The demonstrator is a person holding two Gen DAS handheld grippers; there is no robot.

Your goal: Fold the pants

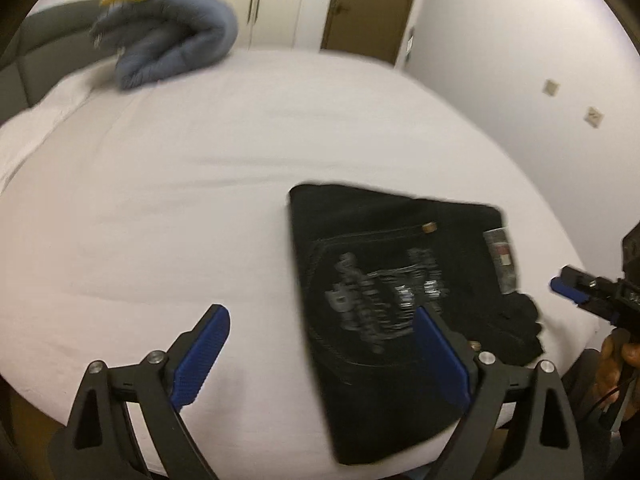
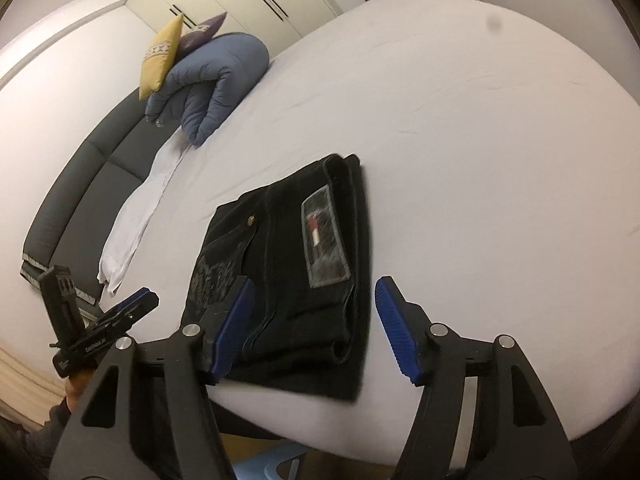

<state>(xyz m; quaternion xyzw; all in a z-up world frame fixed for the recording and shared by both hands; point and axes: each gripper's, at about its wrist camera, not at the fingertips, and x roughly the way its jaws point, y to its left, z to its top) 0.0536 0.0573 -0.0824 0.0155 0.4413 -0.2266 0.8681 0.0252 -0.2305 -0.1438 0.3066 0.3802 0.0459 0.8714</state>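
The black pants [image 1: 384, 280] lie folded into a compact rectangle on the white bed [image 1: 160, 208], near its front edge, with a printed back pocket and a grey label facing up. My left gripper [image 1: 320, 312] hangs open over the pants' left edge, nothing between its blue pads [image 1: 200, 356]. In the right wrist view the pants [image 2: 280, 264] sit under my right gripper [image 2: 315, 280]. It is open, with its pads [image 2: 394, 328] clear of the cloth. Each gripper also shows in the other's view: the right gripper [image 1: 568, 286] at the right edge, the left gripper [image 2: 132, 308] at the lower left.
A rolled blue duvet [image 2: 216, 84] with a yellow pillow [image 2: 162, 56] and a purple one lies at the head of the bed, by the grey headboard [image 2: 72, 188]. A white cloth [image 2: 136, 220] trails along that side. Wardrobe doors and a brown door [image 1: 372, 4] stand behind.
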